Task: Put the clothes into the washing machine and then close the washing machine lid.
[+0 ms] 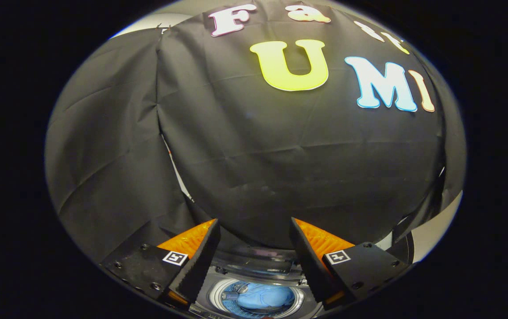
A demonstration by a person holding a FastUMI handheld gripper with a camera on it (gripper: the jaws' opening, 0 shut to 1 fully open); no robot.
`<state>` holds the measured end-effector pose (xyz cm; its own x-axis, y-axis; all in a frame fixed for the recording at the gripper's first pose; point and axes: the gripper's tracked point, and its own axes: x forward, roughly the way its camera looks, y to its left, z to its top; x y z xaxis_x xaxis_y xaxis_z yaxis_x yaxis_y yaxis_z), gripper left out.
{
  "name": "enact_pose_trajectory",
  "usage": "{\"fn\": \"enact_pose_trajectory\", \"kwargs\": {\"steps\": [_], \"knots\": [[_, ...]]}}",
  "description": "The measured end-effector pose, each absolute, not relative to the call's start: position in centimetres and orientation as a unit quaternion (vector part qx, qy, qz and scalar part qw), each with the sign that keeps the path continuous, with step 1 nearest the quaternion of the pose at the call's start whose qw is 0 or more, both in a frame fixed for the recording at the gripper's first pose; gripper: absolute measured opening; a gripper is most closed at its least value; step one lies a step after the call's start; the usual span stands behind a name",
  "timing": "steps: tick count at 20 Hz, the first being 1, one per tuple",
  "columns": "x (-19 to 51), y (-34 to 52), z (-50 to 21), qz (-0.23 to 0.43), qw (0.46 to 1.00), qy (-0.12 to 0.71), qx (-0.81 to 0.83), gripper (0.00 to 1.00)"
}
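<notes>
claw spread wide, holding nothing, touching nothing. washing machine sits near, below the fingers, lid raised; blue clothes lie inside its drum. black cloth wall beyond.

Black cloth wall draped across the whole booth, creased and faintly wrinkled, softly lit from above. Second cloth panel at 9 o'clock, overlapping the main sheet along a vertical seam with a thin pale gap lower down. Pale surface peeking over the cloth at 11 o'clock, and another pale strip at 4 o'clock.
</notes>
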<state>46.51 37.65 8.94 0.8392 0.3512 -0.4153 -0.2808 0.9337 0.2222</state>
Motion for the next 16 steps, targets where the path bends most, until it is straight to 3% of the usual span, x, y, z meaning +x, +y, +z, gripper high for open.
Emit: {"fn": "enact_pose_trajectory", "kwargs": {"steps": [16], "knots": [[51.8,38.5,3.8,0.138,0.945,0.291,0.053,0.97]]}}
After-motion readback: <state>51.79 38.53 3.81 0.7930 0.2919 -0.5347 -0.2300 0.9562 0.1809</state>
